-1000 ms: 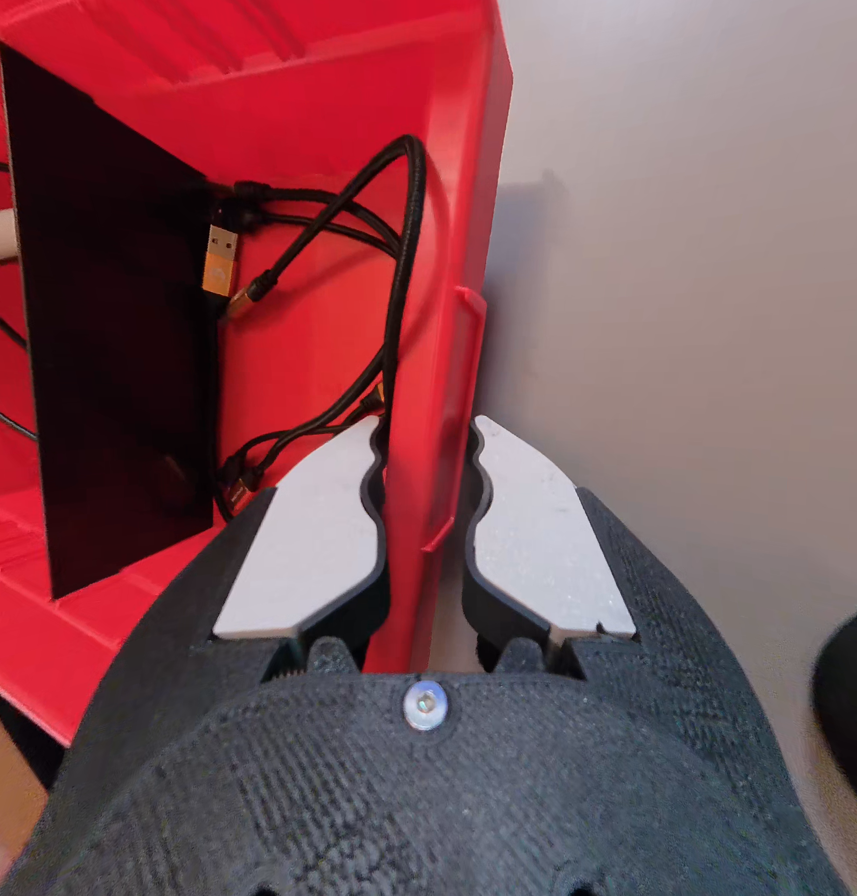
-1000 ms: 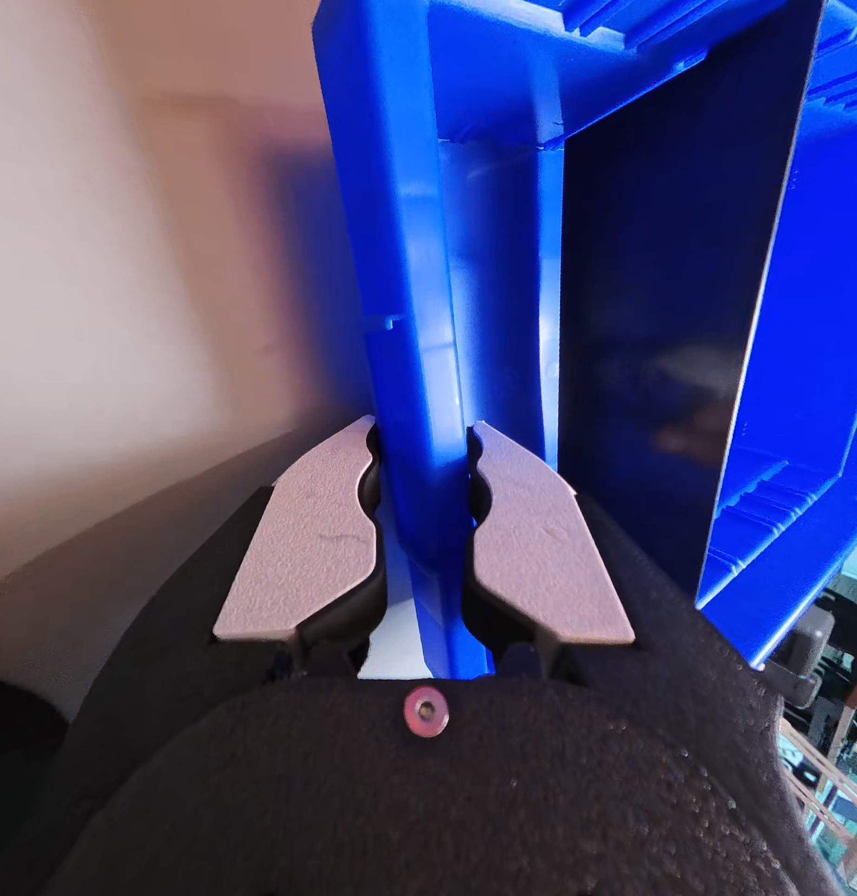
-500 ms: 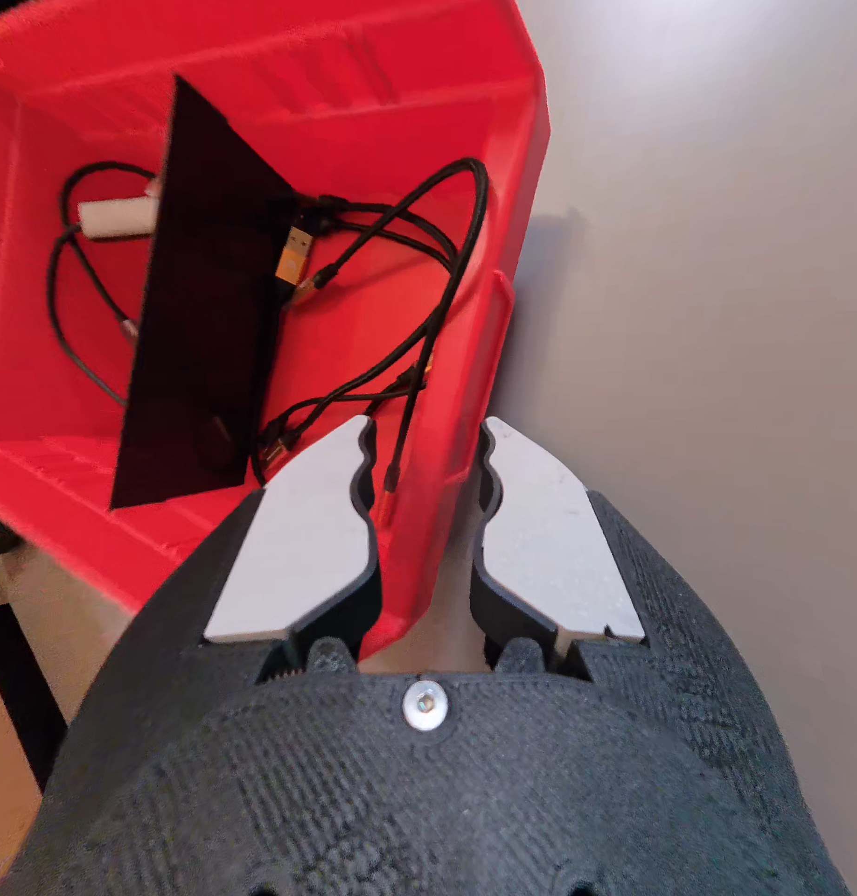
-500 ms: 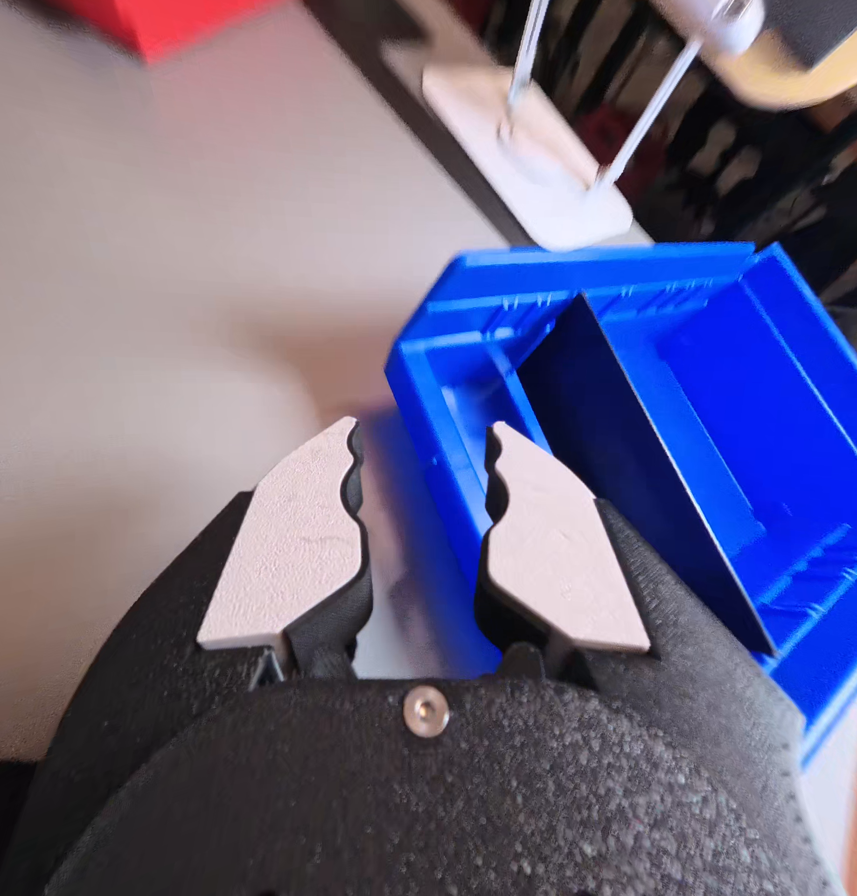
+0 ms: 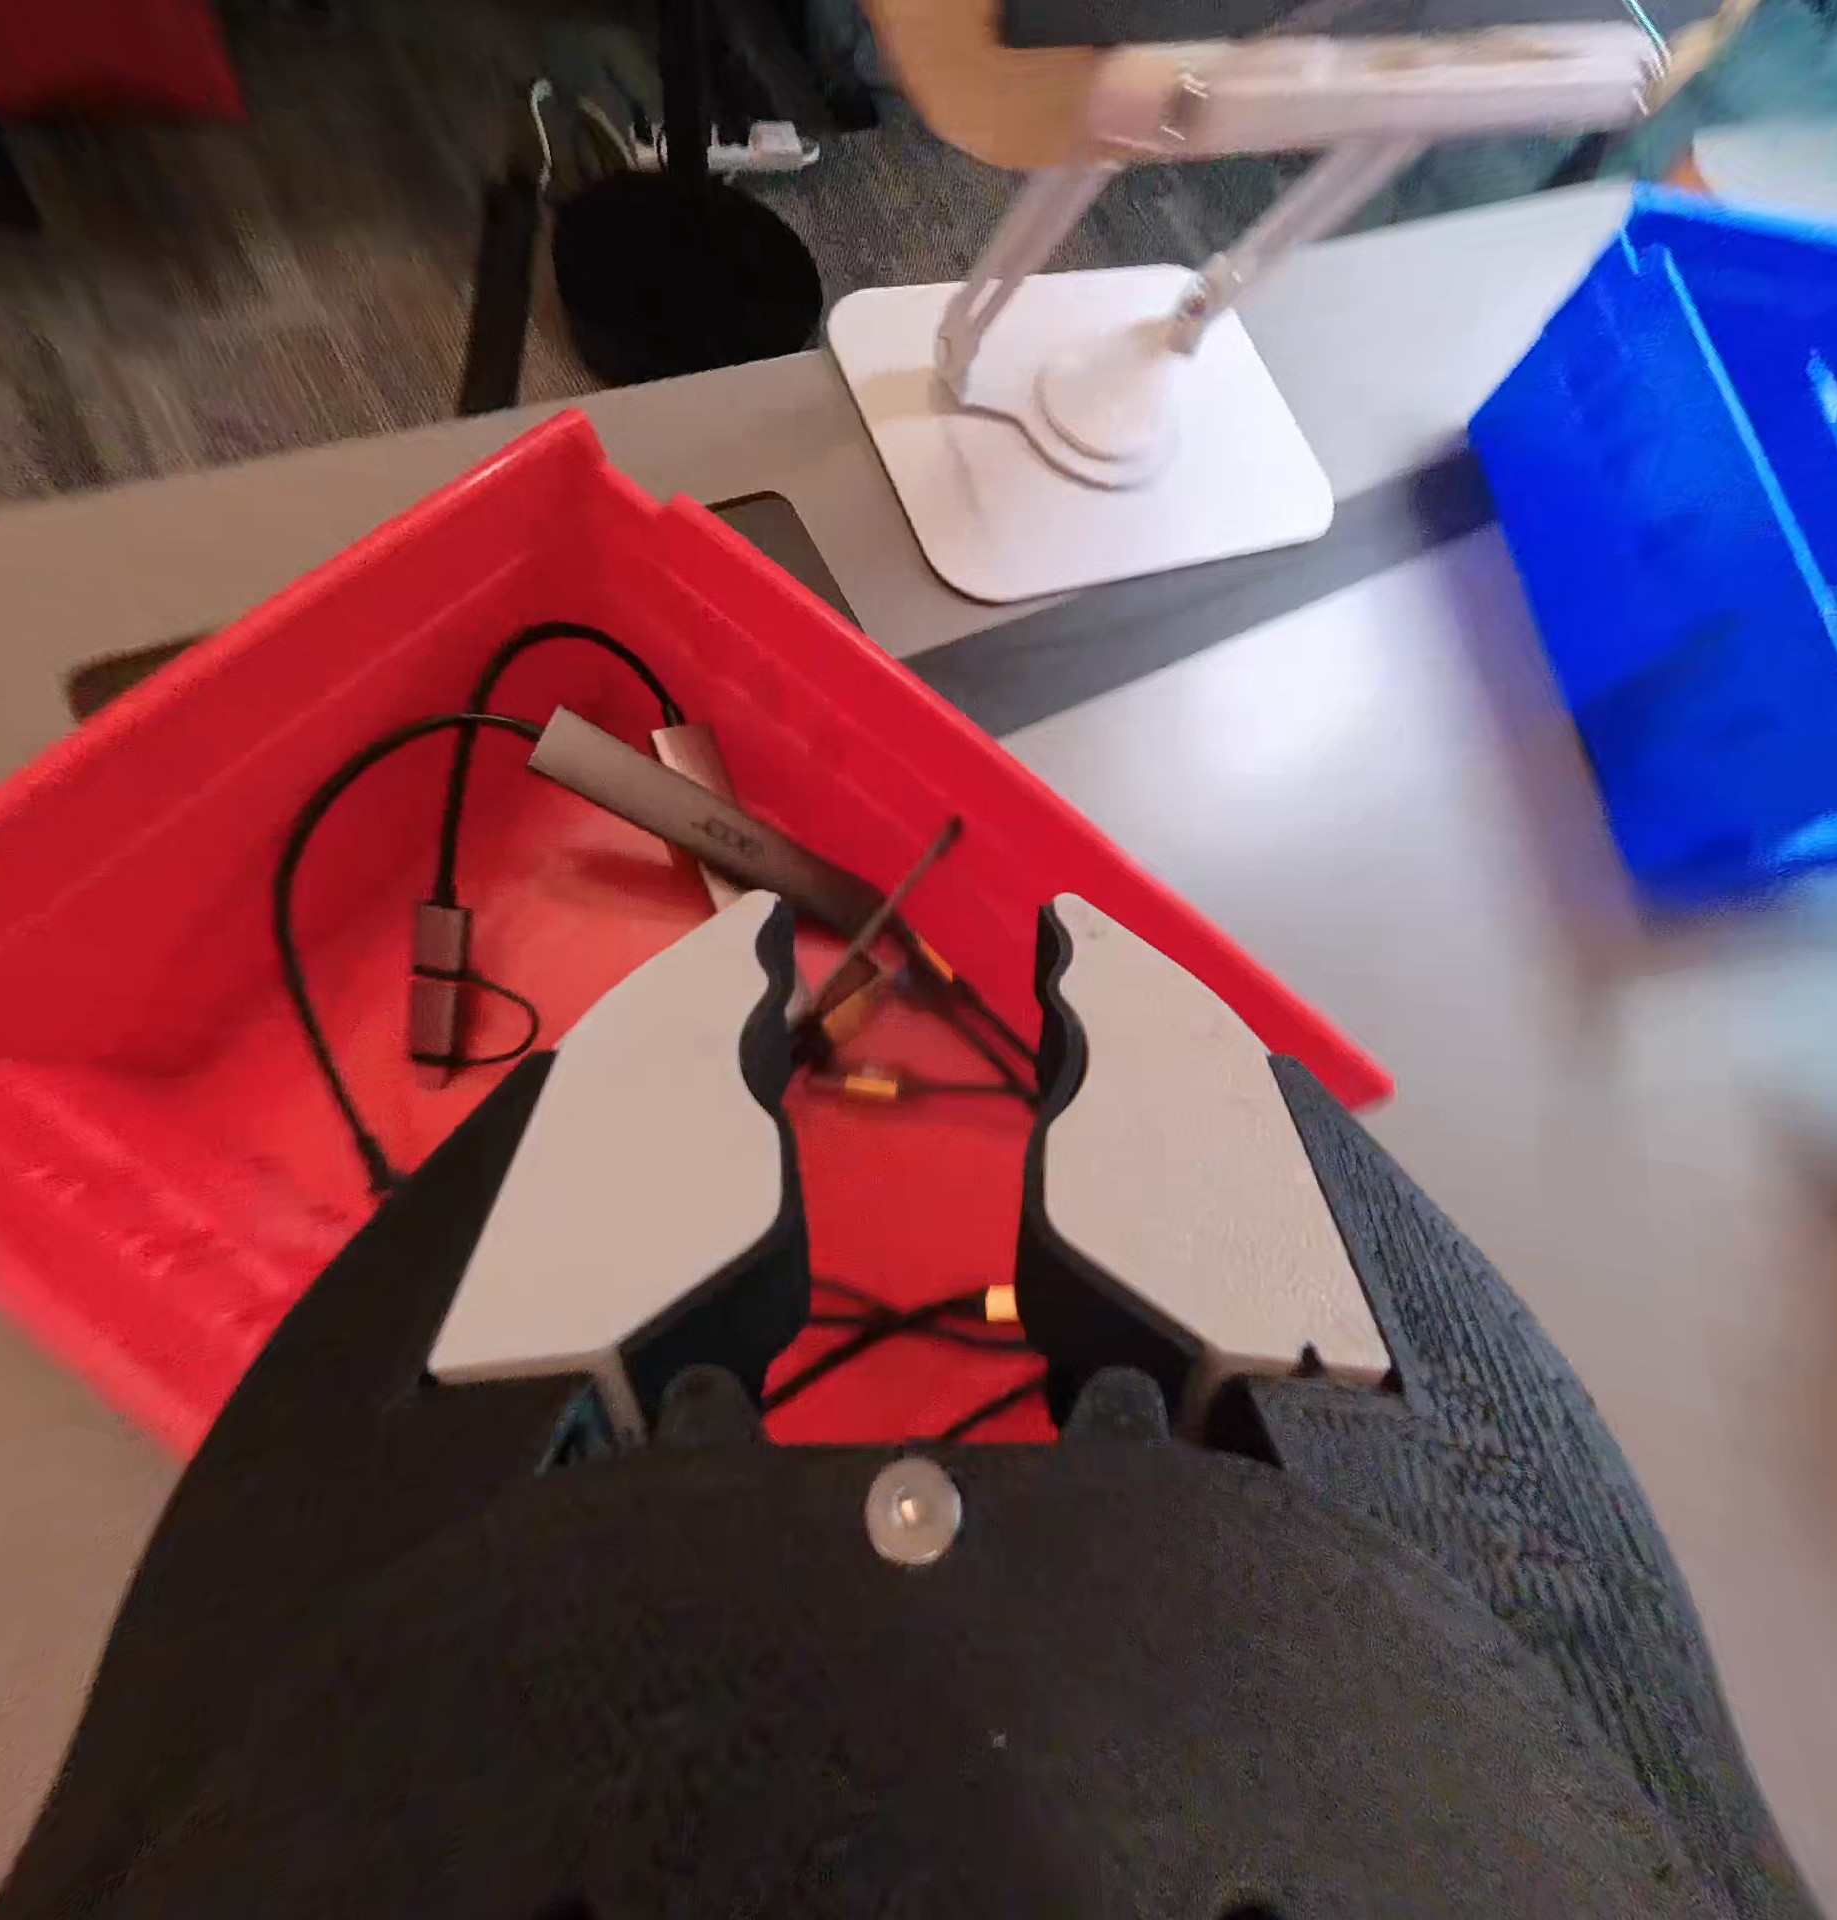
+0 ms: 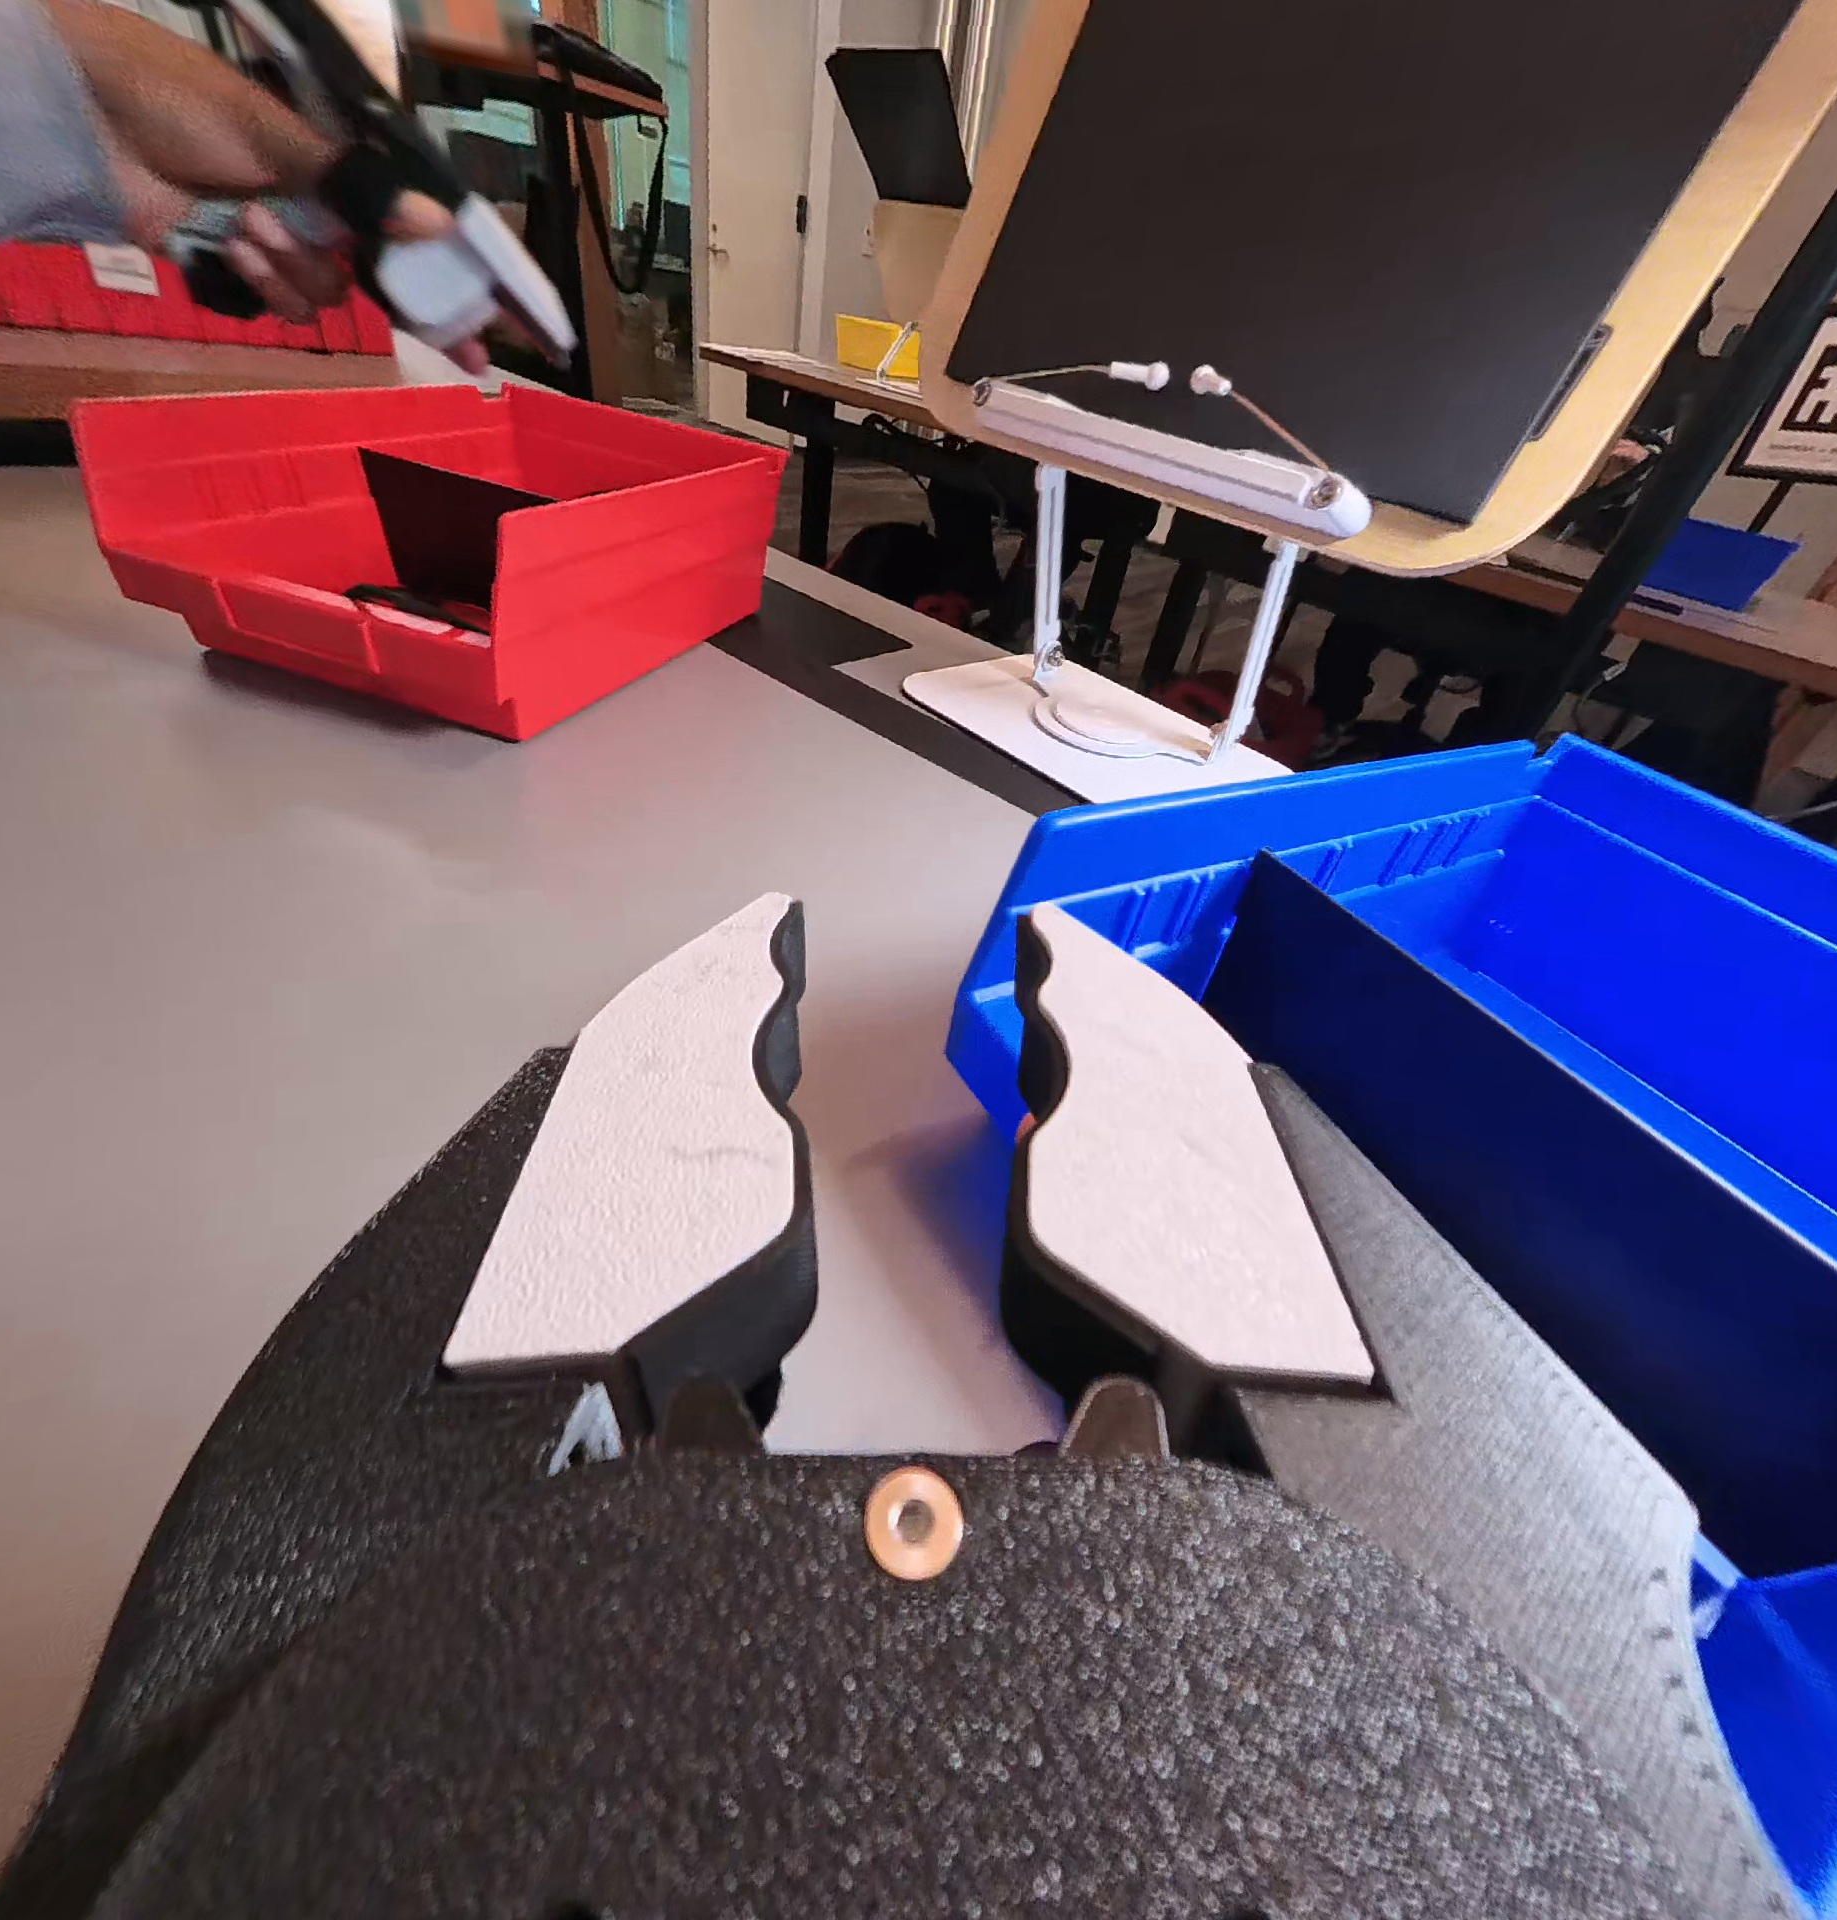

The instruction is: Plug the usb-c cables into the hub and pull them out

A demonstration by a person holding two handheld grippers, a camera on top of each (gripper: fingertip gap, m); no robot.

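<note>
the grey hub (image 5: 675,805) lies in the red bin (image 5: 218,790), long axis slanting from the bin's far wall toward the left gripper (image 5: 909,940), which hovers above, jaws spread and empty. black cables (image 5: 311,935) loop beside it; their plugs are blurred. the right gripper (image 6: 909,940), jaws spread, sits low over the bench (image 6: 270,935) beside the blue bin (image 6: 1516,1039).

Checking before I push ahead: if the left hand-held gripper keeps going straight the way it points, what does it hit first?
Probably the tangle of thin black cables with gold plugs on the floor of the red plastic bin; depth is unclear.
</note>
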